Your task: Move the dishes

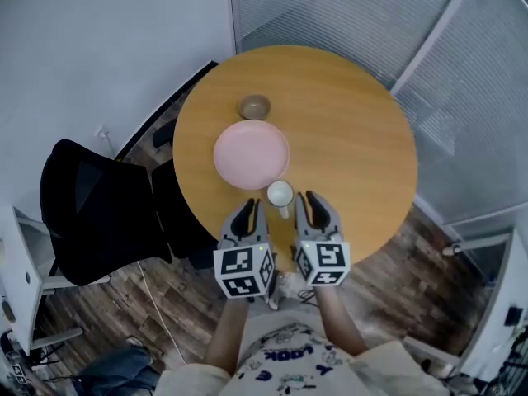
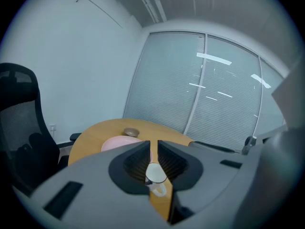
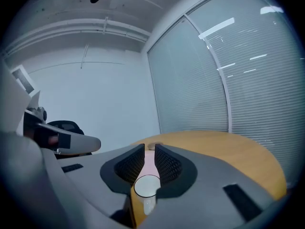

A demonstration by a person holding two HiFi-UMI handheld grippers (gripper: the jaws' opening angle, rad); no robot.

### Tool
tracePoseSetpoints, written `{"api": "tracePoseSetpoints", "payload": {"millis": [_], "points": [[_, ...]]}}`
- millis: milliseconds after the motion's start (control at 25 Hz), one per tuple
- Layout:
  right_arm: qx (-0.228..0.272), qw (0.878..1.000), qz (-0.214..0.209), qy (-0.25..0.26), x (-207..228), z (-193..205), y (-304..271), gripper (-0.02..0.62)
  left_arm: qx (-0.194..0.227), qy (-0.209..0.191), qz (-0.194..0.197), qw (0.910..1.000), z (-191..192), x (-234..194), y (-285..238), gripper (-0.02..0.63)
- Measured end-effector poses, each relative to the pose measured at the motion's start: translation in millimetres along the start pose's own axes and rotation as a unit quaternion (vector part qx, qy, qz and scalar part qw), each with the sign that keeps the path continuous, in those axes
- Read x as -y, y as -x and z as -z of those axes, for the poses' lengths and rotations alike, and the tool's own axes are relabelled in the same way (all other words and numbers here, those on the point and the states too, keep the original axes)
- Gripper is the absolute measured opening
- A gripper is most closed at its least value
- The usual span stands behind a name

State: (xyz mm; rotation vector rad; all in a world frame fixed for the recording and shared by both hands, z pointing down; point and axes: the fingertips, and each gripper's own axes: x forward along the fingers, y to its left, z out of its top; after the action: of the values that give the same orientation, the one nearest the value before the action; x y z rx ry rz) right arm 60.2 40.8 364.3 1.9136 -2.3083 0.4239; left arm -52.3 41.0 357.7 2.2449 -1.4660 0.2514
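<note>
A pink plate [image 1: 252, 154] lies mid-table on the round wooden table [image 1: 355, 139]. Beyond it sits a small brown bowl [image 1: 254, 106]; a white cup [image 1: 280, 194] stands just in front of the plate. My left gripper [image 1: 250, 209] hovers at the near table edge, left of the cup, jaws shut on nothing. My right gripper [image 1: 312, 204] is level with it on the cup's right, also shut and empty. In the left gripper view the cup [image 2: 156, 174] shows below the gripper [image 2: 153, 144], with plate [image 2: 116, 142] and bowl [image 2: 131, 132] behind. The right gripper [image 3: 149, 150] looks over the cup [image 3: 147, 186].
A black office chair [image 1: 99, 213] stands left of the table, close to its edge. Glass walls with blinds [image 1: 462, 73] run behind and to the right. White furniture [image 1: 21, 271] sits at the far left on the wood floor [image 1: 429, 262].
</note>
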Motion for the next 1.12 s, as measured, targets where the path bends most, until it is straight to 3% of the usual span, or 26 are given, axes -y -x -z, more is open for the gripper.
{"api": "tracePoseSetpoints", "payload": {"millis": [200,480,1120], "points": [[0.015,1.0,0.009,0.006,4.7,-22.2,11.3,0.036,0.033,-0.021,0.003,0.9992,-27.1,10.8,6.6,0.048],[0.059,0.998,0.009,0.008,7.9,-56.2,20.3,0.031,0.073,-0.04,0.001,0.9965,-54.5,23.8,14.0,0.048],[0.093,0.996,-0.003,0.017,7.3,-83.9,27.7,0.02,0.103,-0.055,-0.014,0.993,-72.9,27.8,27.7,0.048]]}}
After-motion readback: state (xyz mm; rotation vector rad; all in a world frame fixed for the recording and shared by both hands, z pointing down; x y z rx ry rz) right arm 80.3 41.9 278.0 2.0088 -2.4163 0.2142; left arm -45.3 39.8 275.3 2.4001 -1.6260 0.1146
